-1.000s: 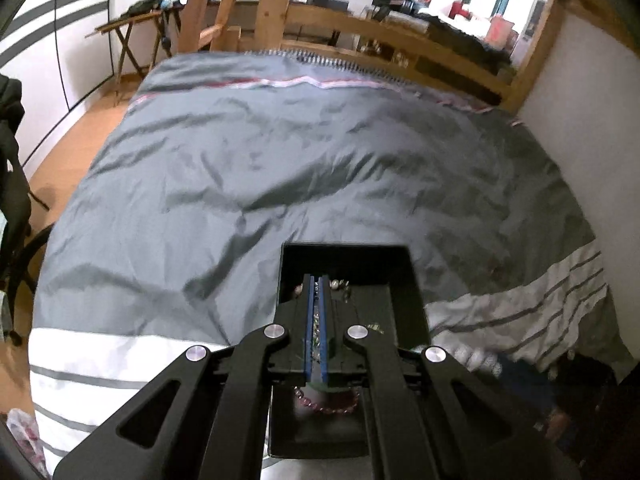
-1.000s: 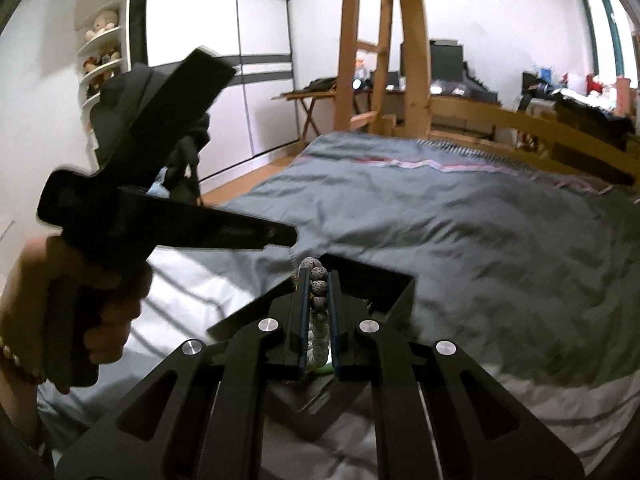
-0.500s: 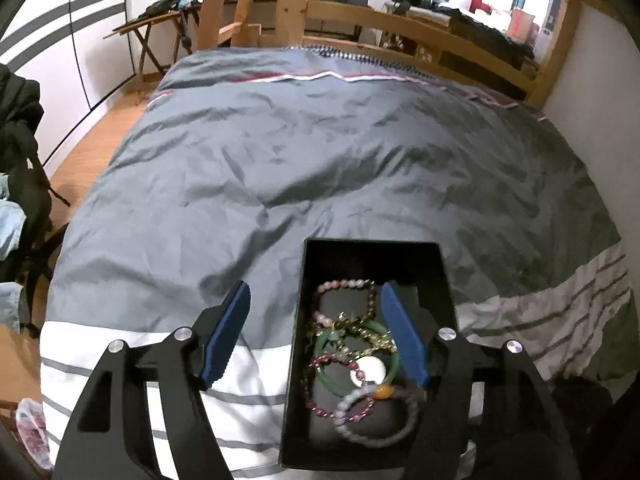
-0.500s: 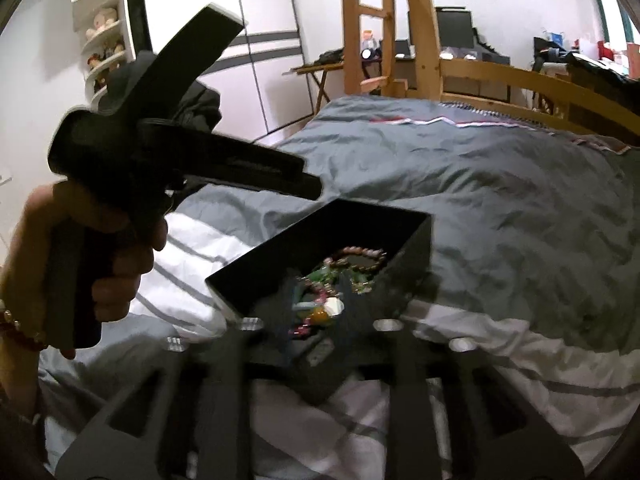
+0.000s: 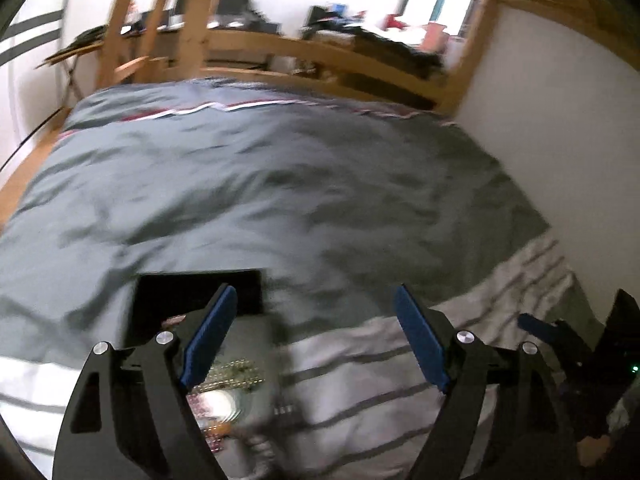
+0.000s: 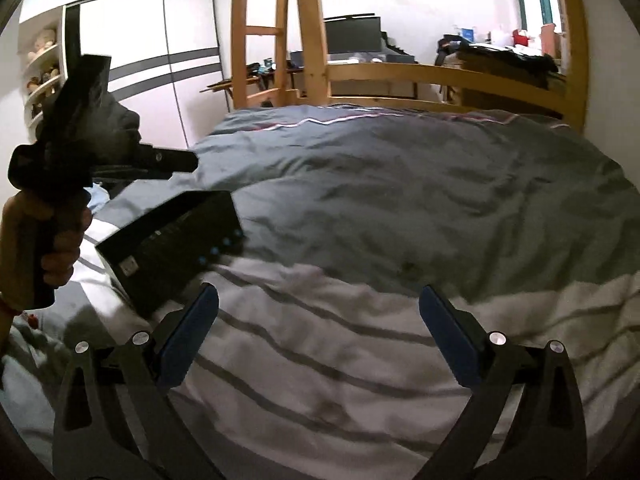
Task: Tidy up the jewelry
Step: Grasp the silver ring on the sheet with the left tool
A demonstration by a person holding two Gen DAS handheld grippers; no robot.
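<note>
Left wrist view: one left gripper [image 5: 312, 336], jaws opening wide, nothing between; one black box [image 5: 200, 292] on the bed [image 5: 320, 200], blurred jewelry [image 5: 228, 384] half hidden behind the left finger.

Right wrist view: one right gripper [image 6: 316, 332], opening, empty; box [image 6: 172, 248] left, contents unseen.

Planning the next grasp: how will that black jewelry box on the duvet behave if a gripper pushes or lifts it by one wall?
The black jewelry box looks stiff: straight walls, crisp corners. It sits on soft, wrinkled duvet, so a push would probably tilt or snag it rather than slide it. The loose beaded bracelets inside would likely shift and slump if it is tipped.
</note>
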